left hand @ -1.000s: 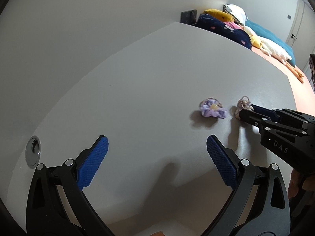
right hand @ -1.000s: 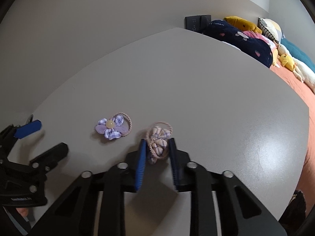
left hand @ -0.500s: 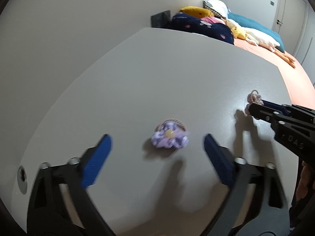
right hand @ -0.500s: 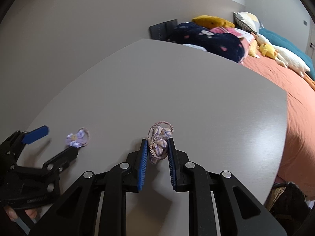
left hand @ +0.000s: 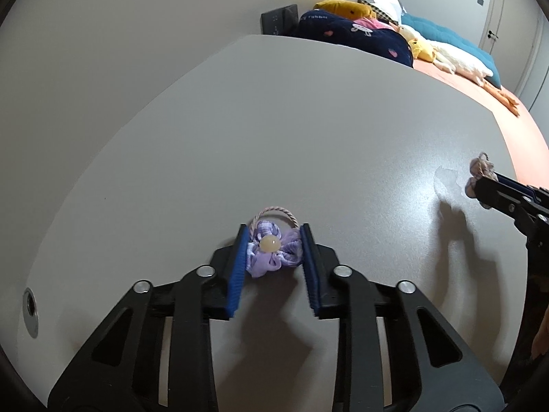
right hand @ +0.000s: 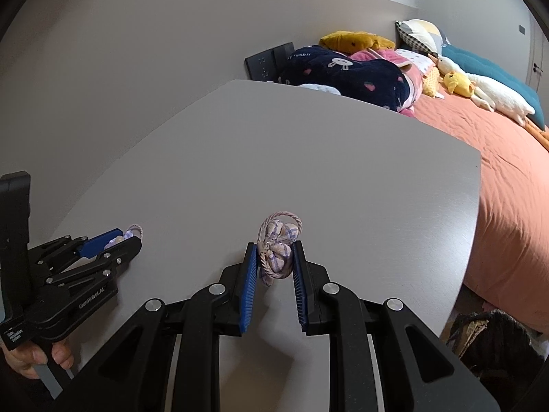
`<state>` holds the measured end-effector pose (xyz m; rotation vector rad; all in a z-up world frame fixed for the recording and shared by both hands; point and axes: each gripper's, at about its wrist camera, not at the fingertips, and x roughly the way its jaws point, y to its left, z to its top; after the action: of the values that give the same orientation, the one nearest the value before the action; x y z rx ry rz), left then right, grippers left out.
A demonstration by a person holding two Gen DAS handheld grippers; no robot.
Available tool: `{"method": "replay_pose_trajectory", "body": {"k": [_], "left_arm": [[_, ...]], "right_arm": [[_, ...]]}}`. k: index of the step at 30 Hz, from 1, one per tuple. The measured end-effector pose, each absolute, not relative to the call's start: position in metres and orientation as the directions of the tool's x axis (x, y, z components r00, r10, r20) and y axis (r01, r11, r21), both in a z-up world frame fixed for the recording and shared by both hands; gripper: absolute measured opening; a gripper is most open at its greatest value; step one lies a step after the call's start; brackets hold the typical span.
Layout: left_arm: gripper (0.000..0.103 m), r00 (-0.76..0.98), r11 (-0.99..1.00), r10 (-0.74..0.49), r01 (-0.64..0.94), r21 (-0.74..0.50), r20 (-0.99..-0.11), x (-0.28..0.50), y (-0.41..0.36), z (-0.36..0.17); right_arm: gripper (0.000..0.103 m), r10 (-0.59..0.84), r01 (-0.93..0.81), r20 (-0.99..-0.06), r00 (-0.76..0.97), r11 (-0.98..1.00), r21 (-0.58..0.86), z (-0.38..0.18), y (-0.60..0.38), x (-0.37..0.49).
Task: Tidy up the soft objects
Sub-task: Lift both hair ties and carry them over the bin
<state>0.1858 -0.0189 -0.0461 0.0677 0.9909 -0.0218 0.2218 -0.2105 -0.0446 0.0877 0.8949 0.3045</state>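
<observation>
A purple fabric-flower hair tie [left hand: 271, 252] with a pale bead lies on the grey table [left hand: 274, 120]. My left gripper [left hand: 272, 231] straddles it, jaws closing, and both blue pads touch its petals. From the right wrist view, the left gripper [right hand: 127, 237] sits at the far left with the purple tie [right hand: 132, 230] peeking out. My right gripper [right hand: 274, 245] is shut on a beige plaid flower hair tie [right hand: 278, 257], whose cord loop sticks out above the tips. In the left wrist view this beige tie [left hand: 480, 166] hangs off the table in the right gripper [left hand: 480, 185].
A bed with an orange cover [right hand: 497, 158] runs along the table's right edge. Pillows and plush toys [right hand: 343, 72] are piled at its head. A metal cable hole [left hand: 30, 309] sits in the table's near-left corner. A dark bag [right hand: 490, 340] lies on the floor.
My left gripper moved over the purple hair tie and closed from wide open onto it. The right gripper carried the beige tie to the right, away from the purple one.
</observation>
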Motion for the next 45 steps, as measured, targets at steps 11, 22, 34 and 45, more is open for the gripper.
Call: {"method": "replay_pose_trajectory", "body": {"k": [11,22,34,45], "left_arm": [[0.024,0.573,0.998,-0.014,0.052,0.019,-0.820,0.158,-0.038,-0.026],[0.024,0.606,0.994,-0.066,0.106,-0.002,-0.793,0.124,-0.075,-0.001],[0.024,0.616,0.986,-0.122,0.168,-0.022,-0.778,0.094,-0.112,0.011],[0.024,0.613,0.969,-0.178,0.246,-0.029,-0.770,0.065,-0.153,0.018]], "right_arm": [[0.022,0.278,-0.185,-0.738,0.616,0.961,0.207,-0.028,-0.240,0.190],[0.022,0.258,-0.153,-0.707,0.658,0.966,0.210,-0.007,-0.272,0.145],[0.022,0.220,-0.110,-0.685,0.694,0.973,0.202,0.002,-0.305,0.094],[0.022,0.183,-0.056,-0.666,0.723,0.977,0.207,0.006,-0.336,0.051]]}}
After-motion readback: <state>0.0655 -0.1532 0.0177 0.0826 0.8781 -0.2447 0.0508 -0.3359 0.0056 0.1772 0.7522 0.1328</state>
